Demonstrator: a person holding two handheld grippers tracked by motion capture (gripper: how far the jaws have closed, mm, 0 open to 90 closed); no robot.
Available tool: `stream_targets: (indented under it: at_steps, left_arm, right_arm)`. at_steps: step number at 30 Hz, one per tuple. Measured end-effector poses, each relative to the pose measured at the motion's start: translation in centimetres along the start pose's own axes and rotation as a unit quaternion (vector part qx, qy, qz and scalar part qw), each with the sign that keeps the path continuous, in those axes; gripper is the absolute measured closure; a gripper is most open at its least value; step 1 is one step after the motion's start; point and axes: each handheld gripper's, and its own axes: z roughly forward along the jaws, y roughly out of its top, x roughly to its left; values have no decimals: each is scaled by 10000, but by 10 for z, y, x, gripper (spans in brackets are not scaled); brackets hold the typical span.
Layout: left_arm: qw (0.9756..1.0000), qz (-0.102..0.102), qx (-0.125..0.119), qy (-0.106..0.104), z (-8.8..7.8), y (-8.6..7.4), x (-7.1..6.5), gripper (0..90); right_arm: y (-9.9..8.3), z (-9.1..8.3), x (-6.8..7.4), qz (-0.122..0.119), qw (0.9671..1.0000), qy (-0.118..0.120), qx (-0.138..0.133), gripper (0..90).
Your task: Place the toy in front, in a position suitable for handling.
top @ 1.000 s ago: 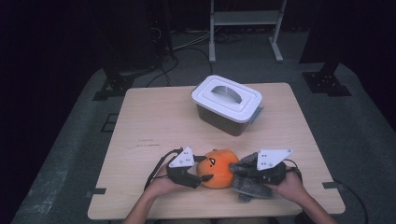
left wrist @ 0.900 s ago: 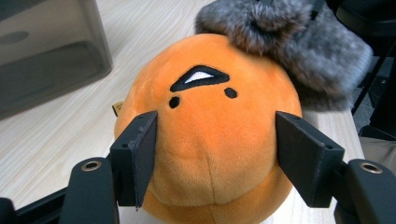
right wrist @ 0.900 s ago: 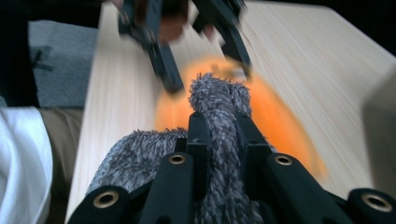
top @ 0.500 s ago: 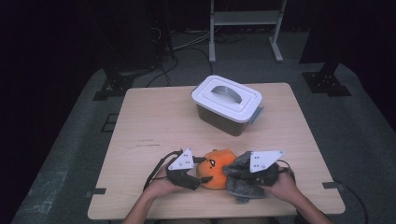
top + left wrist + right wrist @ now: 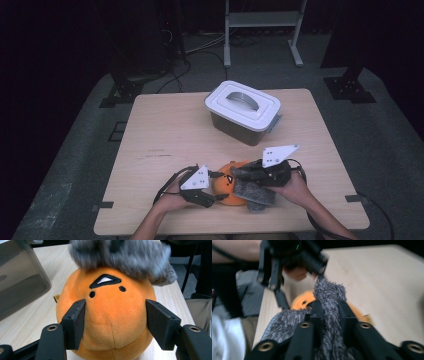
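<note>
Wooden worktop. Lidded container on its far half: white lid with a handle, dark translucent body, lid on. Grey floor around, cables trailing behind, white metal frame at the back.

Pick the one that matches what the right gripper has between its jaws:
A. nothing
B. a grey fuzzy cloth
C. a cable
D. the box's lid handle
B: in the right gripper view the right gripper has the grey fuzzy cloth bunched between its jaws, draped against the orange plush; its jaws have just been opening, with the cloth between them.
</note>
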Motion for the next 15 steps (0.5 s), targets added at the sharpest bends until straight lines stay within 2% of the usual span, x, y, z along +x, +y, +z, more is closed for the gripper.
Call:
stream_targets:
  at_steps: [2,3,5,7,10,12,15]
  left_arm:
    - [10000,-15,-26,-6,0,-1,1,351]
    - [10000,-19,-37,-2,0,-1,1,349]
    - [10000,-25,-45,-2,0,-1,1,349]
    - [10000,-13,-25,3,0,-1,2,347]
    - [10000,-2,-36,0,1,0,1,346]
    - [10000,-7,-54,-14,2,1,1,344]
    - [10000,-51,-32,17,2,0,2,329]
  right_arm:
    - [-2,1,0,152,9998,103,-52,569]
    - [-3,-6,2,193,9997,5,-123,493]
    - [-4,-11,3,195,9996,-60,-169,472]
    - [-9,-25,5,217,9995,-179,-144,472]
    - [-14,-28,5,255,9994,-203,-64,478]
    - [-15,-25,2,320,9993,-154,-98,483]
    - [-11,-12,0,240,9996,-111,37,572]
